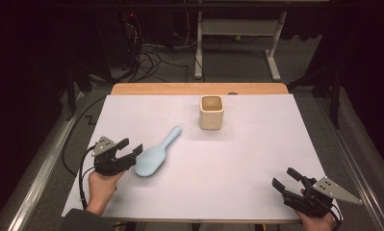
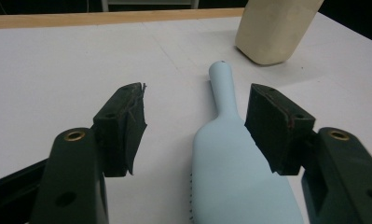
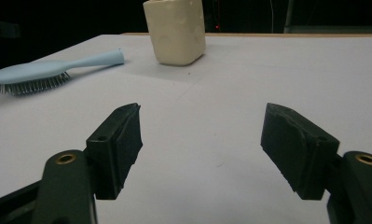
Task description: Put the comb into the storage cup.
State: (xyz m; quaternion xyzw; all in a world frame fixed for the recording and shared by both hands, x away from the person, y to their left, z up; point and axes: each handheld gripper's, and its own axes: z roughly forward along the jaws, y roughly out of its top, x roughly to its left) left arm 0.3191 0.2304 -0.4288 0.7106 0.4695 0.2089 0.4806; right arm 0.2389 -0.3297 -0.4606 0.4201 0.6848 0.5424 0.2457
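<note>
A pale blue hairbrush (image 1: 153,156) lies bristles down on the white surface (image 1: 237,159), its handle pointing away toward a cream square cup (image 1: 211,112) that stands upright farther back, well apart from it. The left gripper (image 1: 130,148) sits at the near left, held in the person's left hand (image 1: 101,185), with its fingers (image 2: 123,126) spread wide. In the left gripper view the brush head lies between the fingers, nearer the right-hand one; that finger seems to sit just beside or barely against the edge of the brush, though the angle leaves this uncertain, and the other finger is clearly apart from it, so nothing is gripped. The pad on the left-hand finger looks frayed along its edge.

The right gripper (image 1: 282,178) rests at the near right corner of the surface, well apart from the brush and cup, its fingers (image 3: 120,140) also open with only bare surface between them. From the right gripper view the brush shows its grey bristles at the far left and the cup stands behind it.

No brand, label or writing can be read on the brush, the cup or the grippers.
</note>
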